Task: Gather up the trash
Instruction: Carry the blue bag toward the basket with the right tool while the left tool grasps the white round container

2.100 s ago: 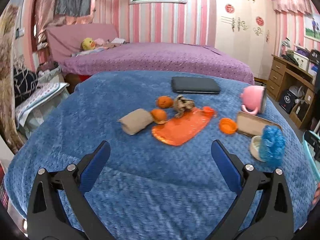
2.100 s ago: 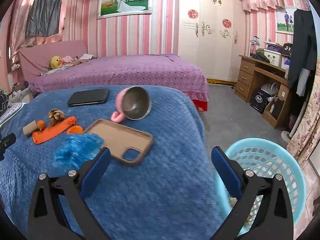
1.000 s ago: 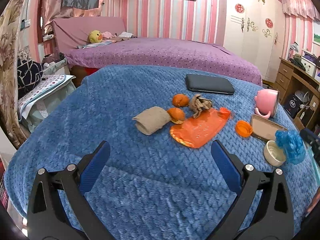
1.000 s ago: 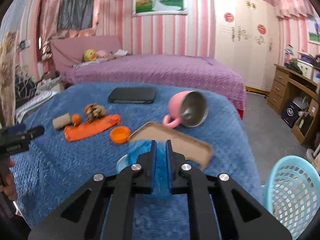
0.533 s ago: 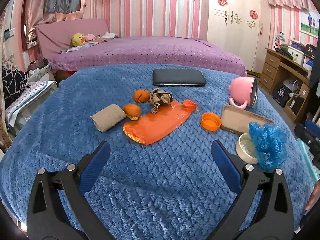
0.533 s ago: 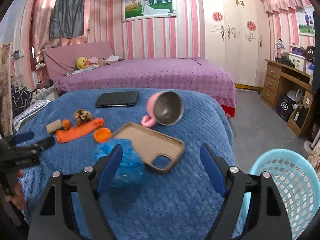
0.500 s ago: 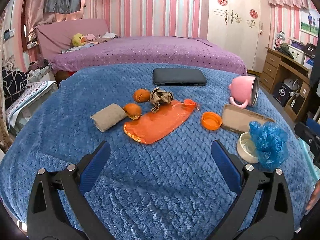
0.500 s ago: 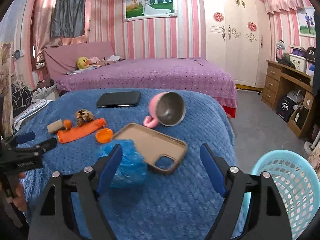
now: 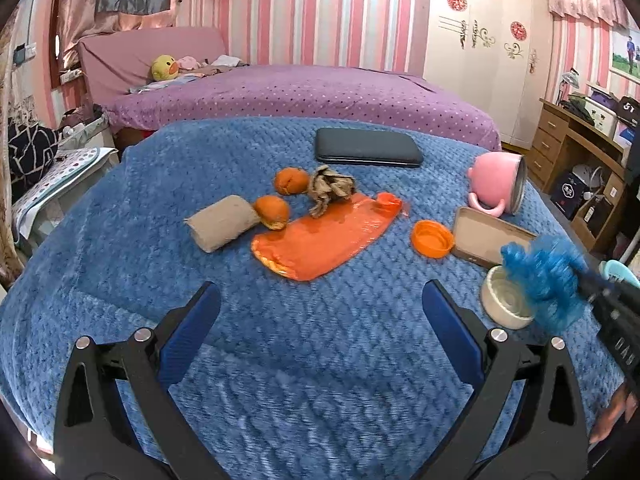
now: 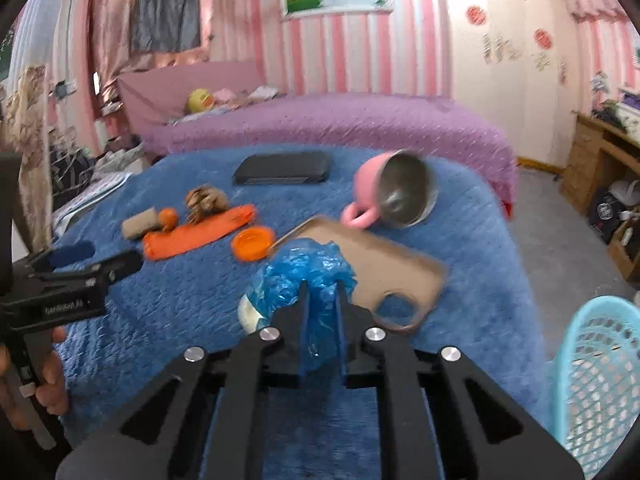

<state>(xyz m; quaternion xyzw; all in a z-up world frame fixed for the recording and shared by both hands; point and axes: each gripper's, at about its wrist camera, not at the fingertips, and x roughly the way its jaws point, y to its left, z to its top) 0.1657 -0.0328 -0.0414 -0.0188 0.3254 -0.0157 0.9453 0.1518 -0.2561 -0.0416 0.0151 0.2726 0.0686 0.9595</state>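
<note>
At near right, right gripper (image 10: 320, 292) pinches crumpled blue bag (image 10: 304, 268), presumably for the blue basket (image 10: 596, 376) beside; left gripper (image 9: 320, 304) hangs spread, unladen.

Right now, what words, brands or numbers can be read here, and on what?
"5T" or "GT", unsure: white marks on a dark bag on the desk.
White print on the left gripper: blurred, unreadable.
White letters on the right gripper: blurred, unreadable.
Red emblems on the wardrobe: too small to read.
</note>
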